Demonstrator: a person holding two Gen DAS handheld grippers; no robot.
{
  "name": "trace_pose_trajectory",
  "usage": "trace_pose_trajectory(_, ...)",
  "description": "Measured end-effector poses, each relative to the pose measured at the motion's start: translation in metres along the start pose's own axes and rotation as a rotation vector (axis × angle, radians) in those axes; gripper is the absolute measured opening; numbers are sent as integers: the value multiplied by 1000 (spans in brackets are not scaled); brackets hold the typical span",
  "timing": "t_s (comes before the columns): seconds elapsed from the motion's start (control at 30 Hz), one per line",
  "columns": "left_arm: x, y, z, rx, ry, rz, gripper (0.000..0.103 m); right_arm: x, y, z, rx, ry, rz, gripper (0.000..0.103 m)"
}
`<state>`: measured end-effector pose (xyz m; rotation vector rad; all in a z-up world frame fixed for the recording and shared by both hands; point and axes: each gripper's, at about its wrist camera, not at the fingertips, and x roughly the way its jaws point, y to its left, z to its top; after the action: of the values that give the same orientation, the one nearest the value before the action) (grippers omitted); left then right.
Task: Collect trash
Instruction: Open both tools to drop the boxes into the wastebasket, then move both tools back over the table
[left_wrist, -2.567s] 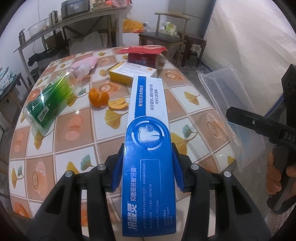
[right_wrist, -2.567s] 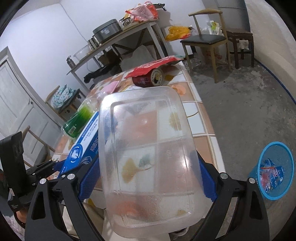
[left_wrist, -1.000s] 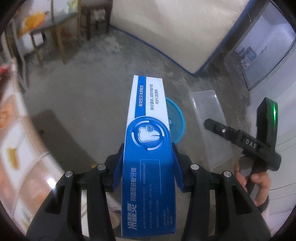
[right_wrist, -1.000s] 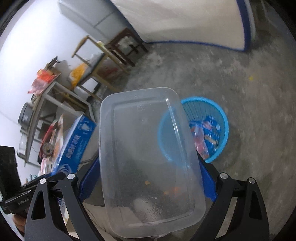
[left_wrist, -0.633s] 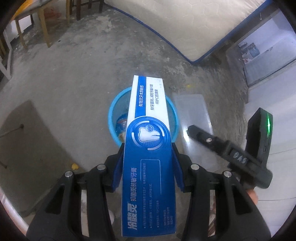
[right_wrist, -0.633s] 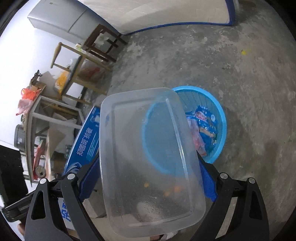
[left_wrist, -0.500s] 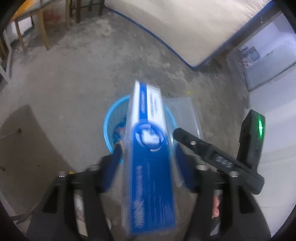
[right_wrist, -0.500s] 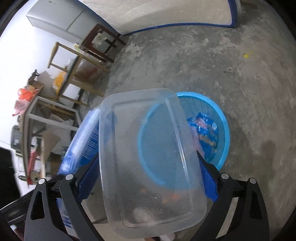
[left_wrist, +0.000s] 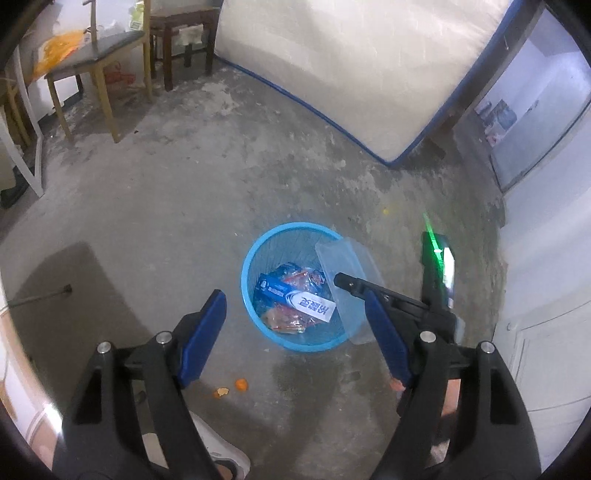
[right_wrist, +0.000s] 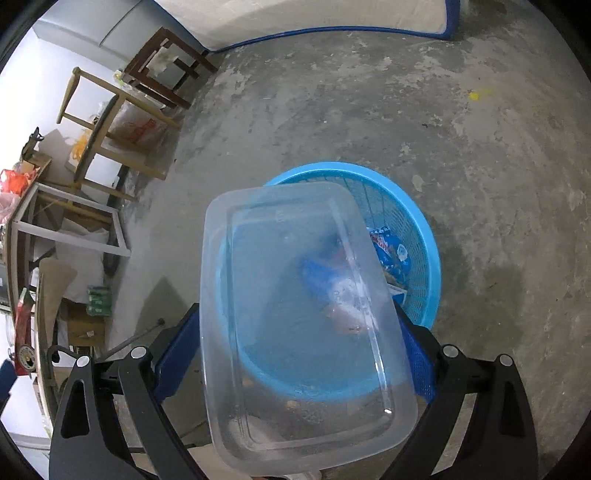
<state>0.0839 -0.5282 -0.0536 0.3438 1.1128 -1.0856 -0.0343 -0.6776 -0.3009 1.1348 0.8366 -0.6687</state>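
A blue mesh trash basket (left_wrist: 258, 247) stands on the concrete floor, also in the right wrist view (right_wrist: 424, 236). A blue toothpaste box (left_wrist: 295, 297) lies inside it on snack wrappers. My left gripper (left_wrist: 295, 325) is open and empty above the basket. My right gripper (right_wrist: 295, 354) is shut on a clear plastic container (right_wrist: 299, 317), held tilted over the basket's right rim; the container also shows in the left wrist view (left_wrist: 351, 273).
Orange peel bits (left_wrist: 232, 387) lie on the floor near my shoe (left_wrist: 221, 458). A mattress (left_wrist: 351, 74) leans on the far wall. Wooden chairs (left_wrist: 99, 55) and a table frame (right_wrist: 74, 221) stand to the left.
My left gripper opened and the toothpaste box dropped into the basket. My right gripper brought the clear container closer over the basket.
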Motion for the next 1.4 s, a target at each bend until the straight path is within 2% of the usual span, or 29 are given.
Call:
trace_pose_trajectory(0.2,-66,16,-23,11,-74,-5,76,23,29,9,-81,-6,-20,93)
trace_pose_trajectory(0.4,-138,46,-71,11,-159,12,81,62,66,13,-238,38,-180,93)
trace_pose_trajectory(0.47,-155,60,-88,-7,-180,24,83,65,71,13,-260,35,-201,93)
trace_pose_trajectory(0.6,-189,97,-128,-107,-208,41,83,56,72,11,-254,21,-197,93)
trace_pose_trajectory(0.8,-235,145,-186,-241,-270,113,83,1,60,-11,-189,-43,-70,93)
trace_pose_trajectory(0.93,-267,168,-223,-289,-324,197,84,-50,51,-50,-146,-94,-6,93)
trace_pose_trajectory(1.03,-285,183,-247,-314,-339,262,84,-84,61,-81,-167,-146,10,93)
trace_pose_trajectory(1.13,-297,197,-270,-360,-346,300,84,-122,96,-115,-251,-200,4,93)
trace_pose_trajectory(1.2,-300,204,-285,-388,-330,282,84,-141,124,-130,-323,-229,1,95)
trace_pose_trajectory(1.3,-305,214,-298,-429,-269,284,84,-176,187,-157,-489,-315,20,96)
trace_pose_trajectory(1.4,-319,221,-314,-445,-297,329,84,-201,249,-183,-643,-397,39,96)
